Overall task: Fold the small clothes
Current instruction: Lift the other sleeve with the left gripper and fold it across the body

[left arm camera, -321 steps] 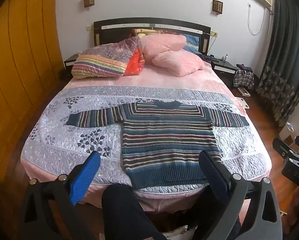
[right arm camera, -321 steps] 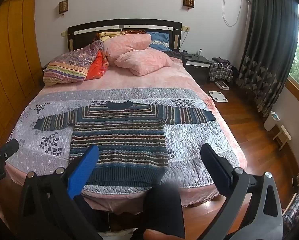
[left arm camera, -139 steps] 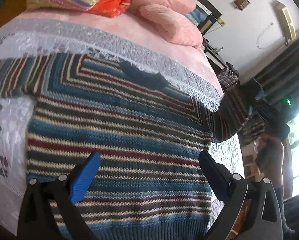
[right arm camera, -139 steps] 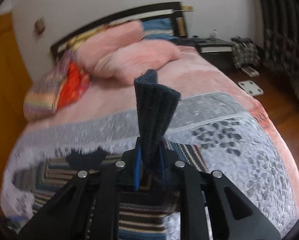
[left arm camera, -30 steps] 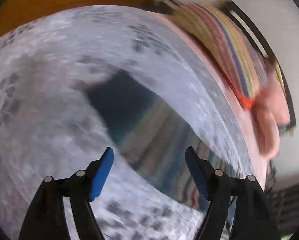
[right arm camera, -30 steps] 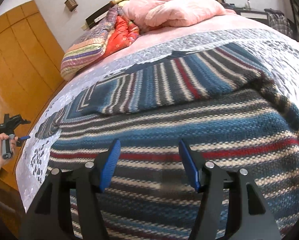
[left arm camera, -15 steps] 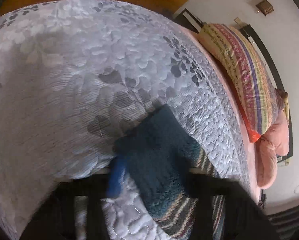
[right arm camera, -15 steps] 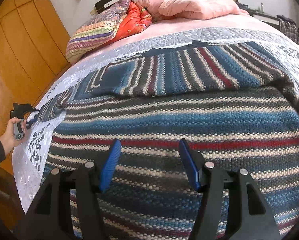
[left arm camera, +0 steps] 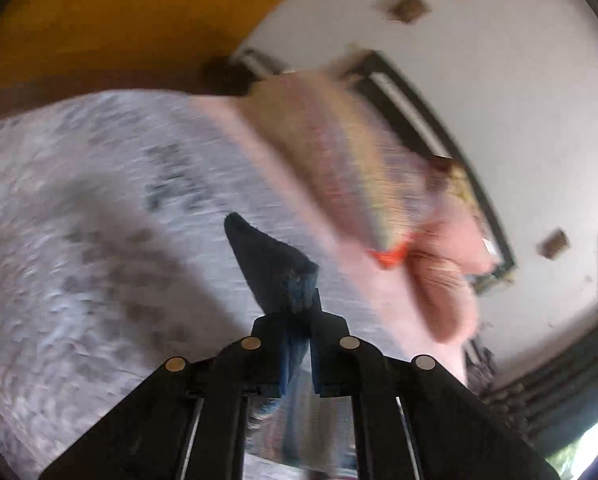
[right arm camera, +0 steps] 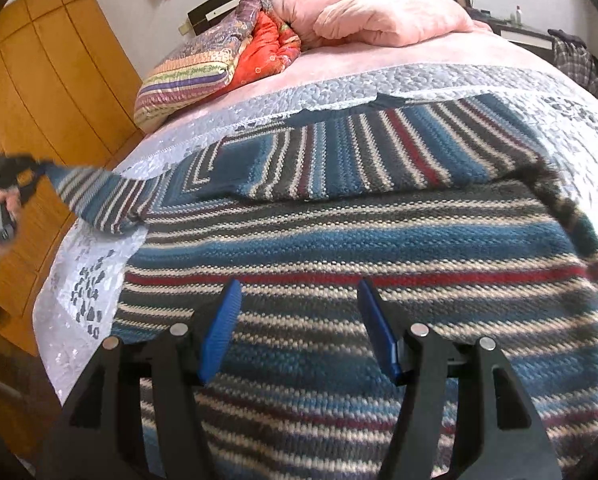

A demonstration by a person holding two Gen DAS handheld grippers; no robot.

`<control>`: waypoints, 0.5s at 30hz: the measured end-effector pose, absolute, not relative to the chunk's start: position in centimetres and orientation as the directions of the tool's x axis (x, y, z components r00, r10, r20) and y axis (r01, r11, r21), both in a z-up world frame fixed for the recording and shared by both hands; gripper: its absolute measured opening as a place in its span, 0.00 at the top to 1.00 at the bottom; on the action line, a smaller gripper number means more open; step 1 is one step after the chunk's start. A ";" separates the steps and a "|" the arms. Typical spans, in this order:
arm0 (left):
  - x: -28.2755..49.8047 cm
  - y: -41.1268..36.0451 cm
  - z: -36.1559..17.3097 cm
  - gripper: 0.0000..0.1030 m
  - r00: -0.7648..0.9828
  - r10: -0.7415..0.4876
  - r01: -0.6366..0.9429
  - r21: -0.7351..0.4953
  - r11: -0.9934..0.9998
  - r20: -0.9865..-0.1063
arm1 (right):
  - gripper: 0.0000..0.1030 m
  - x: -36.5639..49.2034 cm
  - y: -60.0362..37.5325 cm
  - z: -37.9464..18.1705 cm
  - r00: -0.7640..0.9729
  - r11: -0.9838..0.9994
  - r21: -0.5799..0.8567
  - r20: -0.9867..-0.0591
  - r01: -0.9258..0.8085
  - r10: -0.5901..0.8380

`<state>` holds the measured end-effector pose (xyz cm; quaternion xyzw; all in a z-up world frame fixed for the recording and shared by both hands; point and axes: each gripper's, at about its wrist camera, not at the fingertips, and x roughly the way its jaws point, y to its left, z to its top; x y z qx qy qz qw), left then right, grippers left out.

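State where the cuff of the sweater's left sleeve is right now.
The cuff is pinched in the left hand-held gripper, lifted above the grey quilt; the right wrist view shows that sleeve stretched off the bed's left edge.

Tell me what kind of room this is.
A home bedroom, most likely: a bed with a dark headboard, pink pillows piled at its head, a grey quilted bedspread, and wooden wardrobe doors alongside.

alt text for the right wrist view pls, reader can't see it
A striped knit sweater lies spread on a grey quilted bed, with the open right gripper over its body. At far left, the left gripper lifts one sleeve; the other sleeve is folded across the chest. Pillows sit behind.
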<state>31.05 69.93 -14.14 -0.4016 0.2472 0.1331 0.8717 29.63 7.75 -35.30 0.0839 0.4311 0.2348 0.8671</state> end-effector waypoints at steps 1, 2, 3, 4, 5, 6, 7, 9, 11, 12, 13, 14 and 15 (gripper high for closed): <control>31.7 68.5 -12.8 0.93 0.853 0.011 -0.399 -0.639 0.657 -0.522 | 0.41 29.3 7.5 -34.9 0.519 0.875 0.349 -0.706 -0.336 0.481; 32.2 67.3 -11.8 0.93 0.861 -0.009 -0.375 -0.647 0.663 -0.509 | 0.41 29.1 7.3 -34.6 0.519 0.874 0.350 -0.705 -0.338 0.483; 32.6 66.4 -11.2 0.93 0.864 -0.021 -0.362 -0.649 0.669 -0.503 | 0.41 28.8 7.0 -34.2 0.520 0.872 0.352 -0.701 -0.341 0.487; 33.2 65.3 -10.5 0.93 0.868 -0.035 -0.345 -0.651 0.676 -0.496 | 0.41 28.5 6.6 -33.8 0.524 0.871 0.352 -0.698 -0.343 0.488; 33.9 63.7 -9.7 0.93 0.873 -0.057 -0.320 -0.658 0.682 -0.484 | 0.41 28.3 6.3 -33.5 0.526 0.870 0.352 -0.696 -0.344 0.489; 34.5 62.3 -9.2 0.93 0.873 -0.073 -0.304 -0.655 0.692 -0.483 | 0.41 28.1 6.0 -33.3 0.529 0.871 0.353 -0.693 -0.342 0.490; 35.2 60.8 -8.8 0.93 0.871 -0.087 -0.288 -0.648 0.705 -0.483 | 0.41 27.9 5.6 -33.1 0.533 0.870 0.357 -0.690 -0.338 0.490; 36.2 58.0 -8.6 0.93 0.866 -0.109 -0.267 -0.636 0.724 -0.489 | 0.41 27.7 4.9 -32.8 0.536 0.870 0.367 -0.686 -0.329 0.492; 37.6 54.8 -8.6 0.93 0.855 -0.135 -0.244 -0.619 0.747 -0.500 | 0.41 27.6 4.1 -32.6 0.544 0.870 0.377 -0.680 -0.316 0.492; 38.1 53.6 -8.6 0.93 0.849 -0.146 -0.235 -0.609 0.757 -0.508 | 0.41 27.5 3.5 -32.6 0.547 0.870 0.383 -0.677 -0.309 0.493; 39.0 51.6 -8.8 0.93 0.841 -0.160 -0.219 -0.596 0.772 -0.517 | 0.41 27.5 3.1 -32.6 0.549 0.870 0.388 -0.675 -0.304 0.493; 39.3 50.3 -9.2 0.93 0.834 -0.172 -0.209 -0.589 0.780 -0.524 | 0.41 27.5 2.7 -32.7 0.551 0.870 0.393 -0.673 -0.298 0.493; 39.9 48.9 -9.6 0.93 0.826 -0.185 -0.199 -0.583 0.788 -0.532 | 0.41 27.5 2.2 -32.9 0.552 0.870 0.399 -0.672 -0.290 0.493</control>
